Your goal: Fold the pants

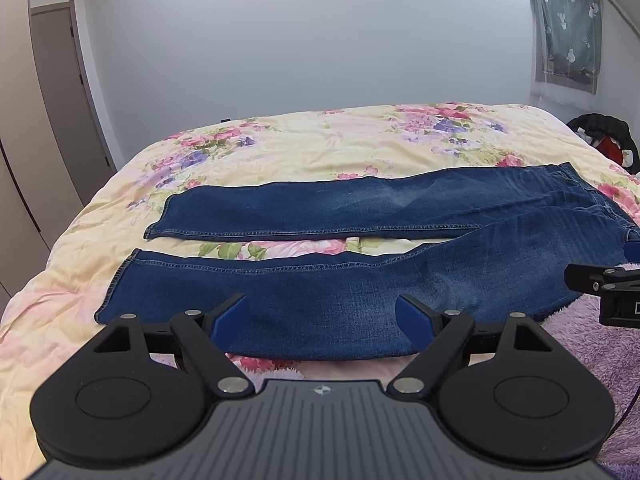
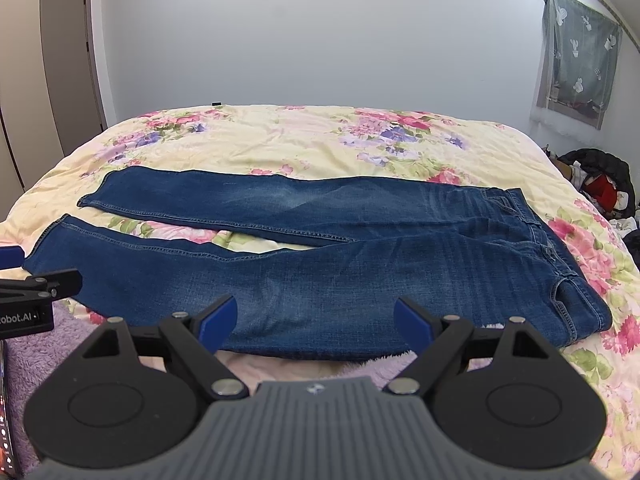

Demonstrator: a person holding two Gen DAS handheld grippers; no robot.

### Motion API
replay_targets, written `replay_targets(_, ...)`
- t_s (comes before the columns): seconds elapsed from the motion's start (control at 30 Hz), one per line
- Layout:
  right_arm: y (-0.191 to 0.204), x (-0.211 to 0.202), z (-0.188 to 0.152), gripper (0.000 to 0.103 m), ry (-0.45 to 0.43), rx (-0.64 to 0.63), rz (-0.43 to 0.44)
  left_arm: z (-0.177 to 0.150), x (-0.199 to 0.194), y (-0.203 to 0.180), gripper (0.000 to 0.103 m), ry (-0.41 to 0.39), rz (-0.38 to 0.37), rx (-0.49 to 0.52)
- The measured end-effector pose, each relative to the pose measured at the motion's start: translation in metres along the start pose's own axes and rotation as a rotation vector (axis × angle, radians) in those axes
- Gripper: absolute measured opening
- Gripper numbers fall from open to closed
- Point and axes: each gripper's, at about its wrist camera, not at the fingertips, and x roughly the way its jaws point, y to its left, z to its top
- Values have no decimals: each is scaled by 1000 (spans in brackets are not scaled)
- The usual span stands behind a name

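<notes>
1. The bed [image 1: 320, 140], under a floral quilt, is soft and rumpled. I'd guess anything dragged across it will bunch the quilt up and drag the fold crooked.
2. The jeans [image 2: 320, 280] lie flat across the bed's near half, waistband to the right, hems to the left, legs splayed with quilt showing between them. Lifting one leg unevenly could twist it instead of laying it square on the other.
3. A fuzzy purple blanket [image 2: 60, 352] sits at the bed's near edge, touching the jeans; a low pinch might catch it too.
4. The left gripper [image 1: 322, 314] and right gripper [image 2: 316, 318] hover at the bed's near edge, jaws spread wide, holding nothing. Pinching only the top denim layer would leave the underside behind.
</notes>
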Motion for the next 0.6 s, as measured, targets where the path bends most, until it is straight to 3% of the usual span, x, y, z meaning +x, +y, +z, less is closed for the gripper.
replay_targets(0.6,0,1,-4,82,1,-5,2,-1,-1,0,97,-1,-1,-1)
